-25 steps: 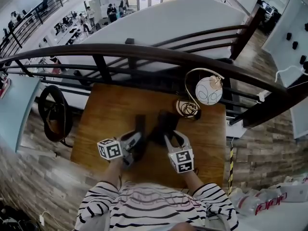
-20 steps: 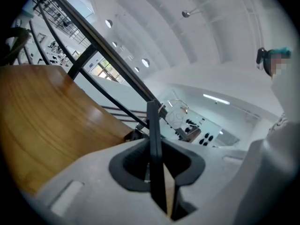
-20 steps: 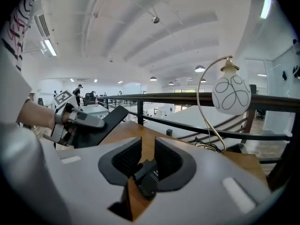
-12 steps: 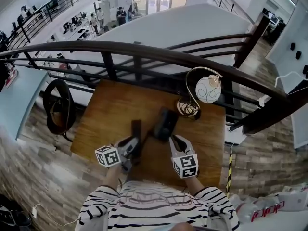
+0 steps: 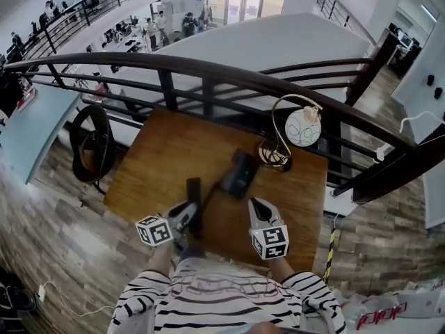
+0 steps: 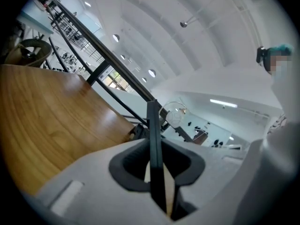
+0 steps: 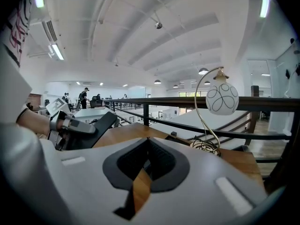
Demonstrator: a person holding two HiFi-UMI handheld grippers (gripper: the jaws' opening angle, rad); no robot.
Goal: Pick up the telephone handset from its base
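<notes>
Telephone handset (image 5: 194,190): a slim, plain black bar. No lettering can be read on it. It is clamped in the left gripper (image 5: 188,216), and the left gripper view shows it edge-on as a thin dark blade standing between the two pads, which press on its sides. Its far end reaches out past the jaws toward the railing. It is off its base and lies just to the left of it in the head view, apart from it.

The only print close by is the black-and-white square markers on each gripper's cube. The right gripper (image 5: 256,206) hangs just right of the handset, near the base's near end. Its jaws have just been closing and now meet with nothing between them; only the wood of the table (image 5: 153,165) shows through the gap.

The base (image 5: 240,173) is a dark slab lying slantwise near the middle of the table. Past it, at the table's far right, stands a lamp (image 5: 303,126) with a white globe marked with dark curved lines, hung from a curved wire arm. Behind the table runs a dark railing (image 5: 208,72).
</notes>
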